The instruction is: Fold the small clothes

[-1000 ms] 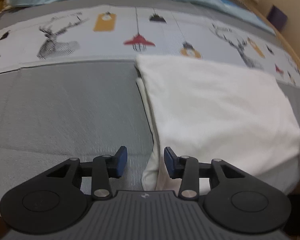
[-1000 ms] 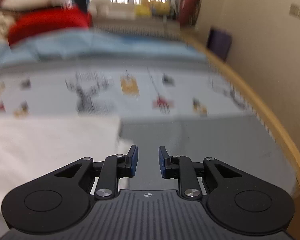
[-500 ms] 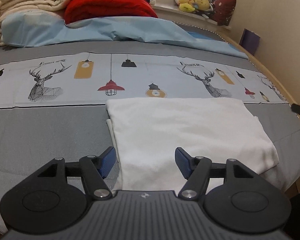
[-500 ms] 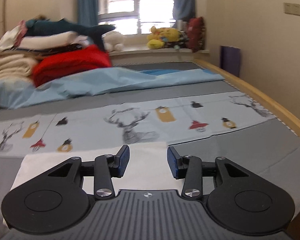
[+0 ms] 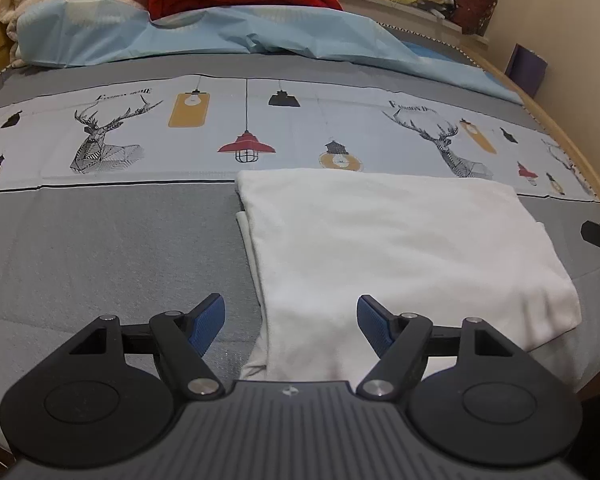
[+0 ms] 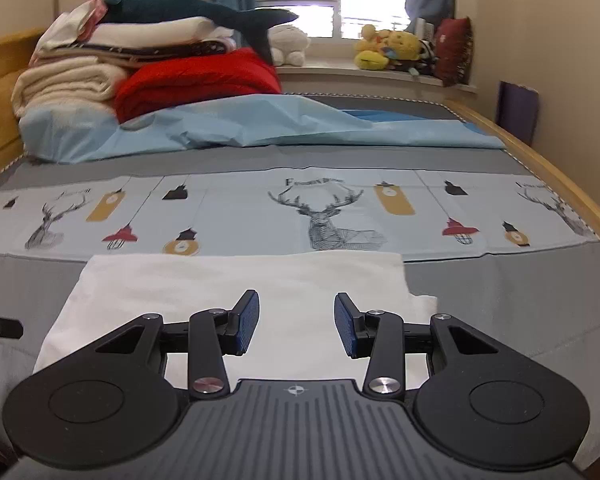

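A white garment (image 5: 400,248), already folded into a flat rectangle, lies on the grey band of the bedspread (image 5: 112,248) near the bed's front edge. The left gripper (image 5: 291,324) hangs above its near-left corner with jaws opening and nothing between them; the right gripper (image 6: 296,324), half spread and empty, hangs over its near edge. For the next fold, each should probably pinch all layers at a near corner and carry them evenly to the far edge.
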A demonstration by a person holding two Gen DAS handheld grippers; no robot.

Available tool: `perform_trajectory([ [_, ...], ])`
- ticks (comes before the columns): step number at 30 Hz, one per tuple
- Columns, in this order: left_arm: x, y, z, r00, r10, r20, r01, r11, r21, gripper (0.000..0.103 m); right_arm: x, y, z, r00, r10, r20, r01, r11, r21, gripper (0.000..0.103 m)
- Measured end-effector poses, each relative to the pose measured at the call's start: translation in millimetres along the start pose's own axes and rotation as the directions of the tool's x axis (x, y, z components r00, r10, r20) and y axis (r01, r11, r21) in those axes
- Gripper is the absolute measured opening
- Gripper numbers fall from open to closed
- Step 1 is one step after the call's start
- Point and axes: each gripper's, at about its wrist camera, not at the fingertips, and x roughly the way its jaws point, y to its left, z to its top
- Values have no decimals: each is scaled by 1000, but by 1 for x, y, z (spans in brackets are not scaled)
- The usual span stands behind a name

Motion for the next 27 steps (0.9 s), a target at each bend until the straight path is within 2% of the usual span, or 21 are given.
perform_trajectory([
  [5,1,10,3,1000,21,8,-21,999,-34,78,8,24,-2,998,57,-39,-58,998,-40,43],
  [8,0,22,6,999,37,14,-36,996,-81,78,13,48,-8,996,67,-58,-74,990,-120,43],
  [10,1,32,8,998,67,9,-66,991,-115,79,16,67,-12,995,79,-61,-89,978,-186,43],
  [14,2,50,12,993,113,-12,-114,977,-182,79,19,101,-19,981,164,-102,-186,944,-272,40],
  [16,2,58,13,993,114,-24,-116,970,-215,79,19,122,-25,965,229,-130,-260,910,-323,17],
  [17,3,62,13,993,111,-30,-115,967,-229,79,18,133,-28,956,258,-141,-292,891,-349,13],
  [20,4,68,13,993,112,-48,-120,963,-240,79,14,169,-42,923,340,-181,-386,810,-442,13],
  [23,5,72,13,991,118,-61,-130,962,-242,79,13,201,-57,891,387,-238,-453,726,-517,13],
  [27,8,81,13,990,123,-73,-138,958,-253,79,17,229,-72,873,393,-288,-486,659,-574,15],
])
